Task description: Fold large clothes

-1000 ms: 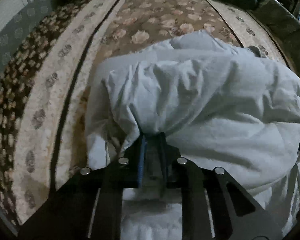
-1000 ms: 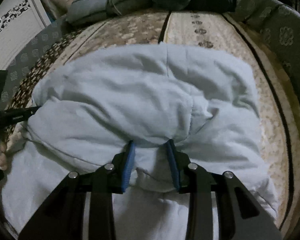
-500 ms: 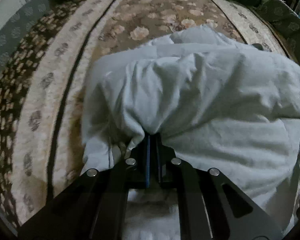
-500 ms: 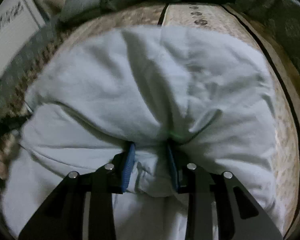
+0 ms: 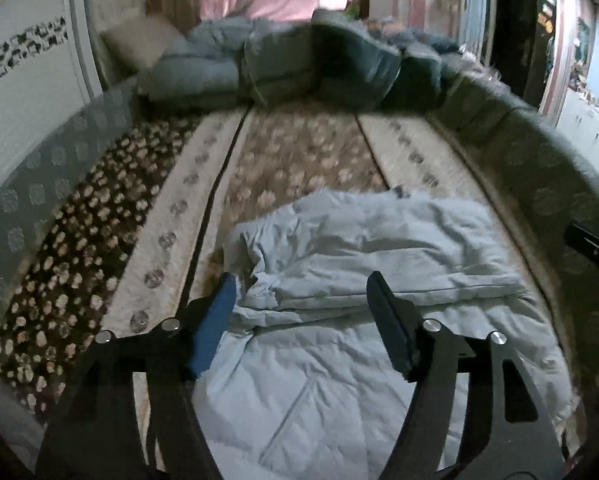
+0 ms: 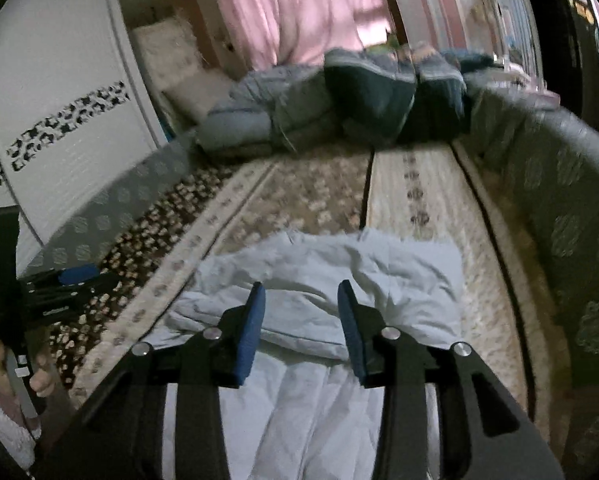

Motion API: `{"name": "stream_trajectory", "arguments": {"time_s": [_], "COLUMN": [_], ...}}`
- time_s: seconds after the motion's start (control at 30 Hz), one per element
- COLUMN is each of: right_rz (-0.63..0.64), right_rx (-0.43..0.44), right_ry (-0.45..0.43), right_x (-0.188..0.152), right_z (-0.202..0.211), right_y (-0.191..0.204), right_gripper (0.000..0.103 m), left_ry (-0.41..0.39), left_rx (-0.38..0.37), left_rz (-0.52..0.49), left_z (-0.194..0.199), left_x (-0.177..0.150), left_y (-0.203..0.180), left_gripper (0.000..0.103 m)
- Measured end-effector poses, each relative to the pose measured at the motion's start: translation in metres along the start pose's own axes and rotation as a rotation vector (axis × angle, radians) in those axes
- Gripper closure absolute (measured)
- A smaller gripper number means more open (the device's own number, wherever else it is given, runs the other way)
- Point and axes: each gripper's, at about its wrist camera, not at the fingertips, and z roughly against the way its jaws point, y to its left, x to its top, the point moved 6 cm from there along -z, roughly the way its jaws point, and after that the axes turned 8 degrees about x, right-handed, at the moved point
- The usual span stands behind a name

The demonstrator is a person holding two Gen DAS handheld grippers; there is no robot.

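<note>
Left gripper [image 5: 301, 300] hangs over the bed with its jaws opening wide and nothing between the blue pads; the pale blue quilted garment [image 5: 363, 264] lies below and just ahead of it, apart from the pads. Right gripper [image 6: 299, 312] likewise hovers above the same garment [image 6: 323, 280], its jaws opening at a narrower gap, with no cloth pinched between them. The garment lies folded over on itself: a rumpled upper layer sits across the flatter quilted part that runs back beneath both grippers. It rests on a floral patterned bed cover [image 5: 291, 160] with dark and cream stripes, which stretches ahead of both grippers. Farther ahead, at the far end of the bed, is a heap of grey-blue and dark bedding [image 5: 299, 68], and beyond it a pink curtain [image 6: 299, 8]. In the right wrist view, far to the left of the right gripper, a hand [image 6: 39, 376] grips the handle of the left gripper.
</note>
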Motion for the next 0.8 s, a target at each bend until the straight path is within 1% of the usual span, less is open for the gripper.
{"name": "stream_trajectory", "arguments": {"time_s": [0.07,0.1,0.13,0.17,0.23,0.3,0.33,0.37,0.47,0.53,0.57,0.6,0.67,0.7,0.77,0.8], "right_rz": [0.026,0.038,0.051,0.053,0.037,0.017,0.002,-0.013,-0.046,-0.061,-0.086,-0.104,-0.149,-0.157,-0.155,-0.152], "right_rx": [-0.005,-0.012,-0.018,-0.02,-0.032,-0.054,-0.071,-0.082,-0.125,-0.165,-0.187,-0.193,-0.206,-0.216,-0.239,-0.25], "right_ry": [-0.022,-0.028,-0.038,-0.042,-0.039,-0.032,-0.024,-0.015,0.009,0.016,0.022,0.023,0.045,0.059,0.076,0.08], "right_x": [0.003,0.001,-0.002,-0.005,-0.022,-0.041,-0.055,-0.068,-0.108,-0.134,-0.151,-0.159,-0.181,-0.188,-0.197,-0.2], "right_z": [0.026,0.037,0.051,0.059,0.075,0.083,0.085,0.086,0.084,0.08,0.078,0.075,0.069,0.068,0.061,0.059], "right_y": [0.015,0.019,0.024,0.025,0.023,0.018,0.012,0.006,-0.012,-0.026,-0.034,-0.039,-0.048,-0.052,-0.058,-0.06], "right_gripper": [0.053,0.05,0.046,0.045,0.045,0.044,0.044,0.044,0.044,0.044,0.044,0.044,0.044,0.044,0.044,0.044], "left_ry": [-0.025,-0.038,-0.057,-0.066,-0.068,-0.056,-0.039,-0.027,0.016,0.041,0.066,0.1,0.144,0.174,0.21,0.232], "left_rx": [-0.009,-0.011,-0.015,-0.021,-0.041,-0.048,-0.041,-0.036,-0.019,-0.026,-0.033,-0.05,-0.051,-0.034,-0.041,-0.052], "left_rz": [0.019,0.025,0.03,0.034,0.048,0.058,0.059,0.056,0.054,0.071,0.08,0.087,0.091,0.095,0.122,0.136], "left_z": [0.029,0.038,0.052,0.059,0.069,0.071,0.066,0.062,0.038,0.022,0.014,0.003,-0.013,-0.025,-0.04,-0.048], "left_x": [-0.005,-0.008,-0.015,-0.021,-0.038,-0.061,-0.077,-0.085,-0.128,-0.149,-0.16,-0.173,-0.19,-0.2,-0.215,-0.221], "left_y": [0.001,0.002,0.003,0.004,0.007,0.01,0.013,0.014,0.026,0.035,0.039,0.045,0.056,0.065,0.077,0.08], "left_gripper": [0.022,0.017,0.015,0.012,0.012,0.012,0.012,0.012,0.013,0.019,0.032,0.045,0.056,0.057,0.058,0.064]}}
